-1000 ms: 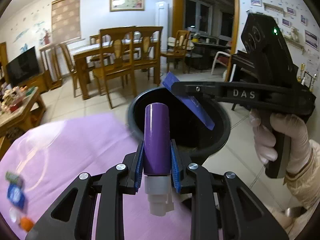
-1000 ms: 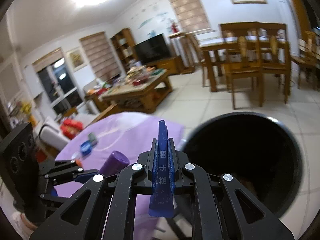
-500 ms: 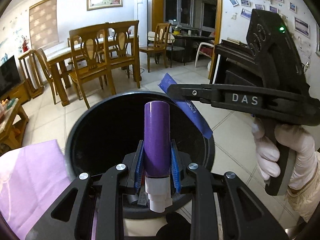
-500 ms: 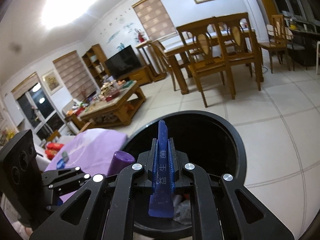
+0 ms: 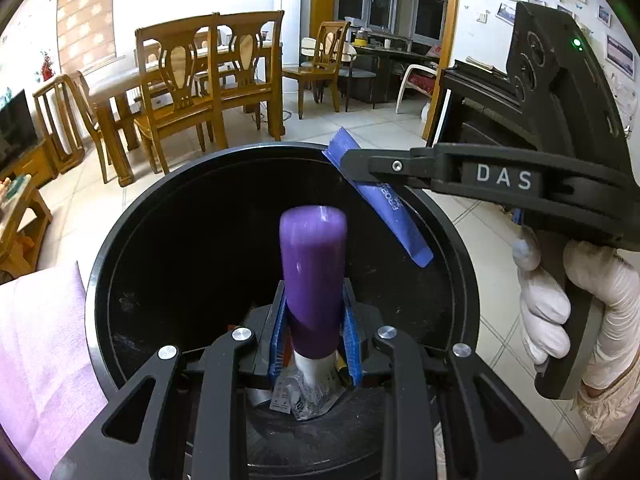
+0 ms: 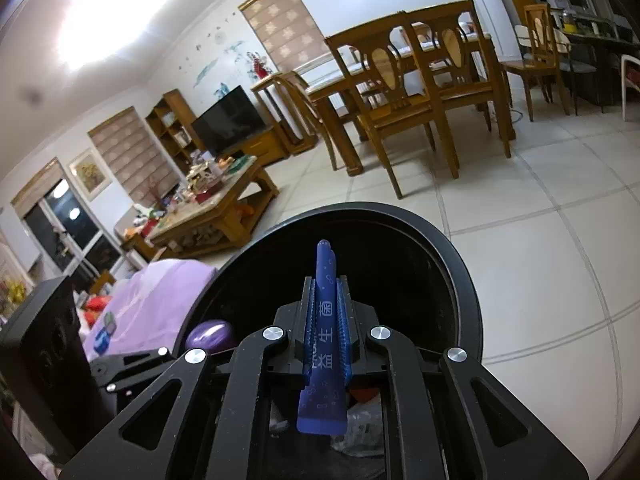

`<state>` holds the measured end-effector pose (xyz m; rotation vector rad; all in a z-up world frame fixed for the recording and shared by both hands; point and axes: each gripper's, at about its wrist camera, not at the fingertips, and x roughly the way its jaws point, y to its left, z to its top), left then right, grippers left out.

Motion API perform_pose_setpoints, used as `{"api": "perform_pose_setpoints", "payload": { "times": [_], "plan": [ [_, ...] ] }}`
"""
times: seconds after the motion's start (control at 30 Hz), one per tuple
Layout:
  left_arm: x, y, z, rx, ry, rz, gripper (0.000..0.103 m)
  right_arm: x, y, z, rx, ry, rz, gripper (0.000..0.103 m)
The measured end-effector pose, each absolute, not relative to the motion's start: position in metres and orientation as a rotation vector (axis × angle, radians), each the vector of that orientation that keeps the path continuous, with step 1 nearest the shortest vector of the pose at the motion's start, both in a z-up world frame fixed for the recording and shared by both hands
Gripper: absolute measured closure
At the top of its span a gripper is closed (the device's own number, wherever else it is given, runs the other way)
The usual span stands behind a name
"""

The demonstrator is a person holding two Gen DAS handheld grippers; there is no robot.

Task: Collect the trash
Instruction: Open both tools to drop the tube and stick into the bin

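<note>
I find my left gripper (image 5: pixel 316 320) pinching the purple bottle (image 5: pixel 313 276) and right gripper (image 6: pixel 326 328) the blue sachet (image 6: pixel 324 344), both over the black bin (image 5: pixel 100 280), unreleased; wrappers remain on the near-left purple cloth (image 6: pixel 160 292).

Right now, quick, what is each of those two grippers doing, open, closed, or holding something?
Left gripper: closed on the purple bottle, over the black bin.
Right gripper: closed on the blue sachet, over the same bin.
</note>
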<state>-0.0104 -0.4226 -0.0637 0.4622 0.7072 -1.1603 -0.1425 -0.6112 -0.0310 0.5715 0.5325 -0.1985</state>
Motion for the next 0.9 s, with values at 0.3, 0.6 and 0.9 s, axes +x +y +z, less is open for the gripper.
{"api": "perform_pose_setpoints", "payload": {
  "times": [0.3,0.6,0.9],
  "plan": [
    [-0.011,-0.424,-0.058,0.478,0.678,-1.124,0.052,-0.135,-0.603,-0.023,0.576,0.507,-0.192,0.055],
    [-0.024,-0.406,-0.040,0.488,0.565,-1.007,0.005,-0.138,-0.592,-0.014,0.571,0.474,-0.185,0.026],
    [-0.042,-0.388,-0.022,0.507,0.495,-0.982,0.005,-0.148,-0.581,-0.006,0.602,0.433,-0.158,0.014]
  ]
}}
